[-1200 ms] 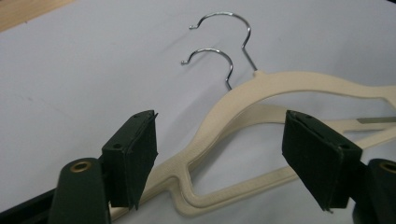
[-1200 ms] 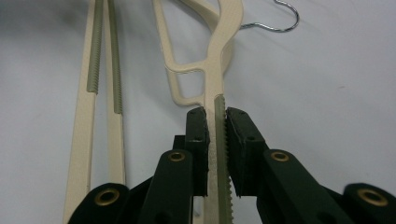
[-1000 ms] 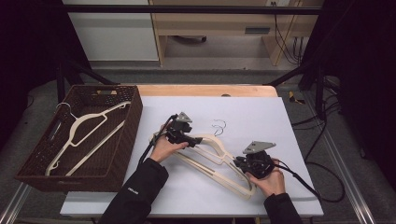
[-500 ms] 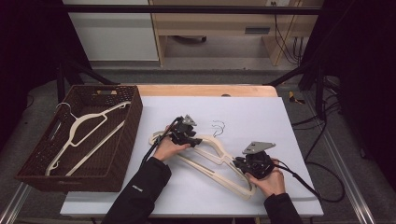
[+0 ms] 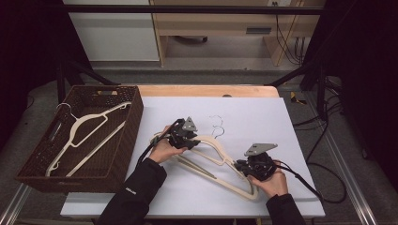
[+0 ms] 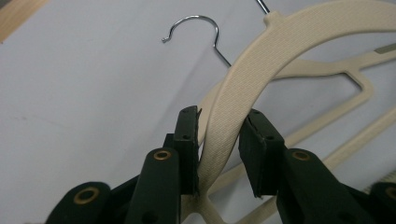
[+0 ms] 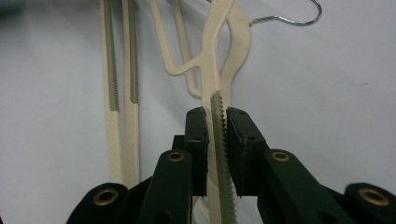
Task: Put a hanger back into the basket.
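Our left gripper (image 5: 193, 139) has its jaws on either side of a cream hanger (image 6: 243, 88) shoulder – they have just been closing, and in the left gripper view the left pad touches the shoulder while the right pad still shows a sliver of gap. Our right gripper (image 5: 244, 165) is clamped on the hanger's other end, its pads pressed to the toothed grey strip (image 7: 220, 140) along that arm.

Outward from the jaws, we count two cream hangers stacked on the white table (image 5: 281, 122), their wire hooks (image 5: 217, 125) side by side toward the far edge. The held one lies on top, and the second hanger (image 5: 197, 168) rests beneath it, its bars showing at the near side.

At the table's left stands a dark woven basket (image 5: 117, 154) – inside it we see one more cream hanger (image 5: 84, 126), lying flat with its hook toward the basket's far left corner. That makes three hangers in all, one basket.

Against the earlier view, our left hand (image 5: 162, 149) has shifted along the hanger toward its hooks; the right hand (image 5: 272, 180) has kept its place, and the basket's hanger lies as before
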The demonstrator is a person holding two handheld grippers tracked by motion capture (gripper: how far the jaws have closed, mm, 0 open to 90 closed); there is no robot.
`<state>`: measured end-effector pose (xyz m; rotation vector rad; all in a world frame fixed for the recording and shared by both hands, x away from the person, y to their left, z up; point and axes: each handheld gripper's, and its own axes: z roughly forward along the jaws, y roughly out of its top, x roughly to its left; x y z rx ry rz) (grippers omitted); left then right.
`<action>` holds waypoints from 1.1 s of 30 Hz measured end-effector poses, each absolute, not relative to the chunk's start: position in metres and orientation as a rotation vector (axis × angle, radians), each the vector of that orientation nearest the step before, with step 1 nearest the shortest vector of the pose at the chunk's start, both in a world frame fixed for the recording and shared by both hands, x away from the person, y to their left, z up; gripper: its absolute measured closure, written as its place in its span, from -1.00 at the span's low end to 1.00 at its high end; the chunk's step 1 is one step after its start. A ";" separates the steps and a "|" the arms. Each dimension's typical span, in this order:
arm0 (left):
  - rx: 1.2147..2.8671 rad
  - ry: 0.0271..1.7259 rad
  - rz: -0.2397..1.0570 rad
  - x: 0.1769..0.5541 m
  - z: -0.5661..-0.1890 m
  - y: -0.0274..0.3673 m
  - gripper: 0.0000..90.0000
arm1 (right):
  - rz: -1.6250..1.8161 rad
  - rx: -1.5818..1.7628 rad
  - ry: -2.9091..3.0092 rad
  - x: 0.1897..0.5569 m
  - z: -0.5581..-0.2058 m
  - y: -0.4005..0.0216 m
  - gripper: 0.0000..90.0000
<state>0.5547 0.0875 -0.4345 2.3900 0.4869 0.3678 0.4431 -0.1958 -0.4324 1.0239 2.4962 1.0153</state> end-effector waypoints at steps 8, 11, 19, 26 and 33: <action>2.396 0.407 0.417 0.533 -0.421 0.095 0.62 | 1.090 1.025 2.497 0.442 -0.429 -0.202 0.73; 2.400 0.382 0.429 0.525 -0.419 0.098 0.65 | 1.104 1.040 2.490 0.440 -0.429 -0.204 0.71; 2.384 0.368 0.430 0.508 -0.416 0.106 0.69 | 1.160 1.040 2.503 0.440 -0.427 -0.204 0.63; 2.375 0.354 0.445 0.492 -0.412 0.108 0.70 | 1.287 1.002 2.460 0.439 -0.419 -0.202 0.31; 2.368 0.365 0.463 0.480 -0.410 0.111 0.71 | 1.411 0.973 2.405 0.442 -0.407 -0.190 -0.02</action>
